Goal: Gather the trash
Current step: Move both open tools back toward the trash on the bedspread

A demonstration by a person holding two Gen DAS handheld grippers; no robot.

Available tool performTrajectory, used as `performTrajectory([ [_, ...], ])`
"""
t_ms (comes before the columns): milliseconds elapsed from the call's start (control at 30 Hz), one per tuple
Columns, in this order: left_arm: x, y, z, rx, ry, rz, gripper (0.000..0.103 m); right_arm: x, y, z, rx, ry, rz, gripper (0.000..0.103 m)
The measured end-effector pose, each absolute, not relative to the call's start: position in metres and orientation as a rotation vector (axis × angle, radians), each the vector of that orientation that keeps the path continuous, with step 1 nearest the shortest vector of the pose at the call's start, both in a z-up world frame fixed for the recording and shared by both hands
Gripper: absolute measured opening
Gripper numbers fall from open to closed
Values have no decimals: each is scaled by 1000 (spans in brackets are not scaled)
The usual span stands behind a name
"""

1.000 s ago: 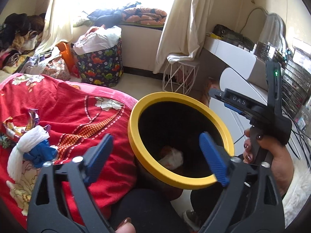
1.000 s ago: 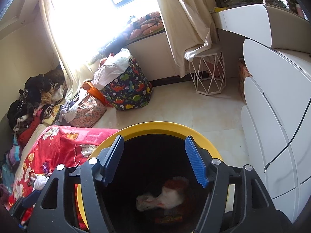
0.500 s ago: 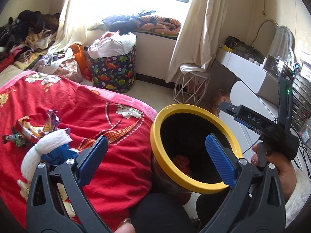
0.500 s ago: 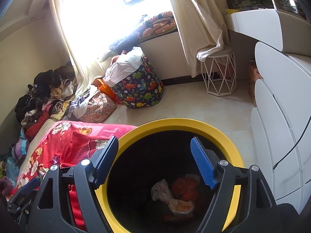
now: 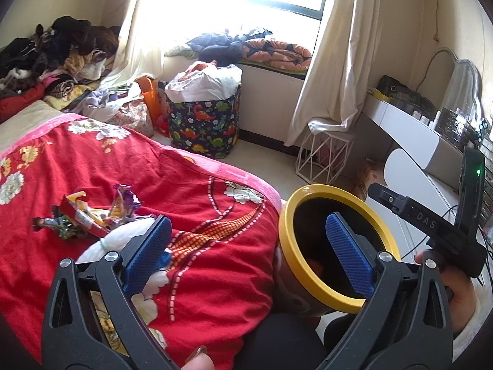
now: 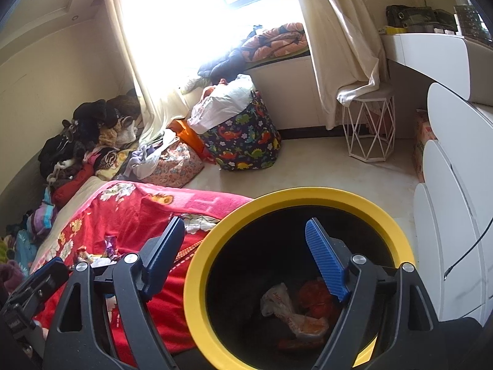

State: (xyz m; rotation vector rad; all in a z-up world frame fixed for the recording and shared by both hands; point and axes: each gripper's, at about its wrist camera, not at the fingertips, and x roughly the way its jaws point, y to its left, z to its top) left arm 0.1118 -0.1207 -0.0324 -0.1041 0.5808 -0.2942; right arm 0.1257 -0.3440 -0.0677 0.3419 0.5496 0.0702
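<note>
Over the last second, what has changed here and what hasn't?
The left tool swung left, from the yellow-rimmed bin toward the wrappers on the red blanket. The right tool drifted left over the bin. Both stayed open and empty; trash stayed put.

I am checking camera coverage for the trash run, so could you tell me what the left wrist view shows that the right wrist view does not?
Only the left wrist view shows the candy wrappers clearly on the red blanket, plus the mirror. Only the right wrist view shows the crumpled trash lying at the bottom of the bin. Both share the yellow-rimmed bin, the dinosaur-print basket and the wire stool. Both grippers, left and right, are open and empty.
</note>
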Motion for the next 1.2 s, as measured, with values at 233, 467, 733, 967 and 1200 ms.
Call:
performTrajectory([
  [233,111,-101,-27,-116,562,-256,92,123,-326,-64,318,547,120,79],
  [467,111,-86,-25,-128,550,-224,92,122,-309,-60,304,547,162,82],
  [733,110,-67,-23,-132,539,-180,92,120,-289,-58,272,552,217,82],
  [967,107,-48,-22,-143,522,-143,92,117,-267,-54,248,552,266,82],
  [1200,108,-28,-21,-168,514,-104,92,115,-244,-55,222,568,315,82],
])
